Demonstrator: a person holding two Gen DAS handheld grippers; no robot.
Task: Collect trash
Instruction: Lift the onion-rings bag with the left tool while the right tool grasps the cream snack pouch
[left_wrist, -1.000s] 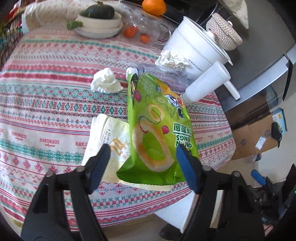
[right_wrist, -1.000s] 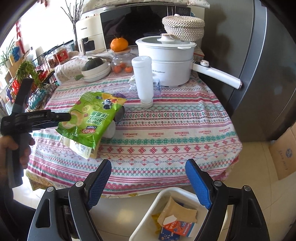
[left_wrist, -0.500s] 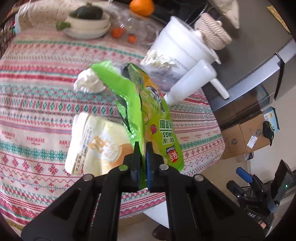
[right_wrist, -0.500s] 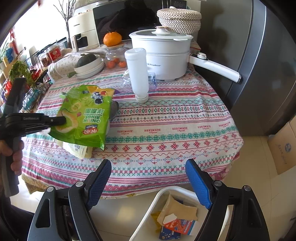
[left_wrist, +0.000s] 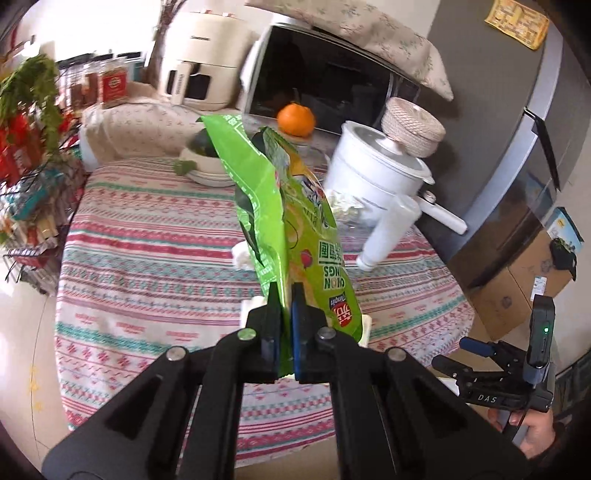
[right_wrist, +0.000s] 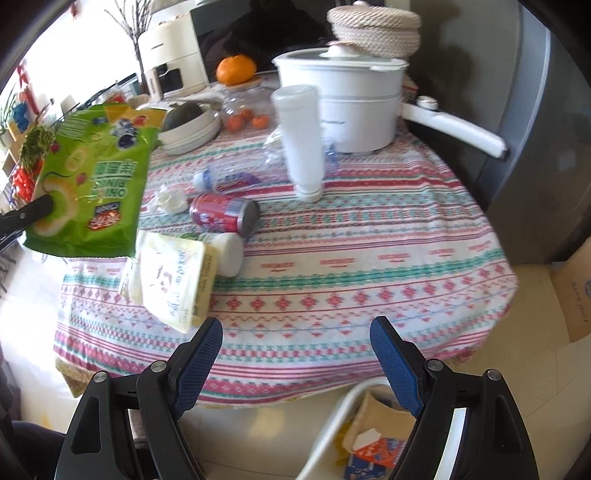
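The left gripper (left_wrist: 284, 295) is pinching the bottom edge of the crinkled green onion-ring snack bag (left_wrist: 291, 221), jaws pressed together on the foil, and the bag is hanging clear above the striped patterned tablecloth (left_wrist: 147, 236). The right gripper (right_wrist: 295, 365) is hovering with jaws spread wide and holding nothing; at its 5 o'clock a white plastic bin (right_wrist: 332, 424) (cardboard scraps inside) is sitting on the floor. Farther on, at 10 o'clock, a pale yellow pouch (right_wrist: 173, 280) is lying flat, and past it a red drink can (right_wrist: 223, 215) is lying on its side.
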